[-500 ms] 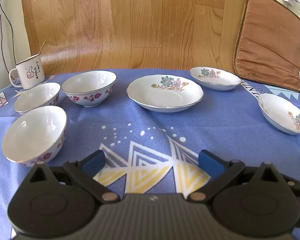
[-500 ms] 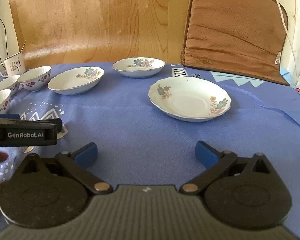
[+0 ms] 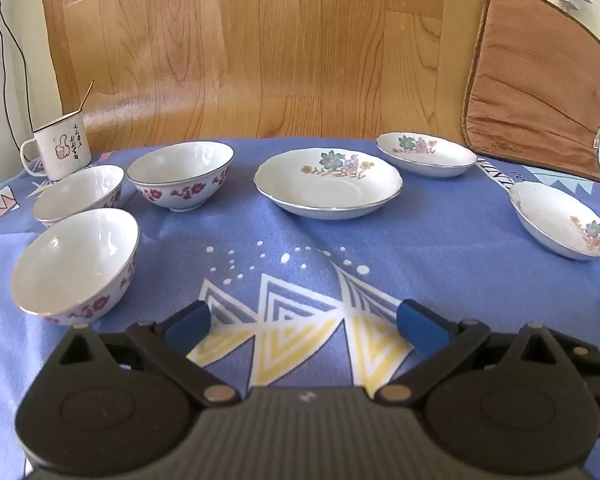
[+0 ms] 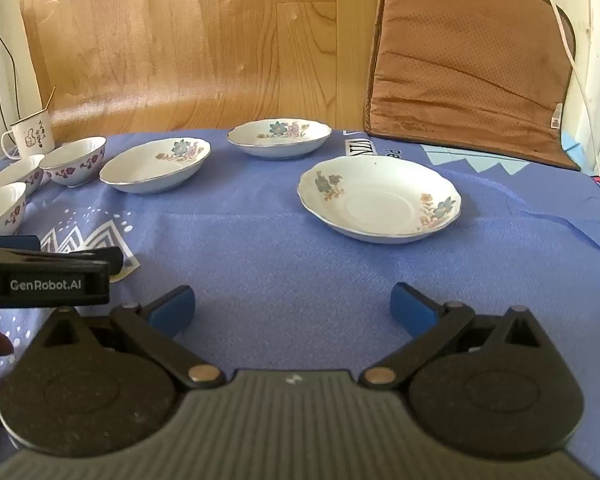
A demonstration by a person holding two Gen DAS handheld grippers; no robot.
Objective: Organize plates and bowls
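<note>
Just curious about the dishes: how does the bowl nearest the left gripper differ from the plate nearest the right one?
The near bowl is deep with red flowers outside; the near plate is shallow and wider, with blue flowers inside. The bowl sits among other bowls, the plate apart. Both are white and empty.

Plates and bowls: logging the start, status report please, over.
Left gripper open, empty. Right gripper open, empty. Three bowls and three plates apart on the blue cloth, none stacked. Nothing in the way.
</note>
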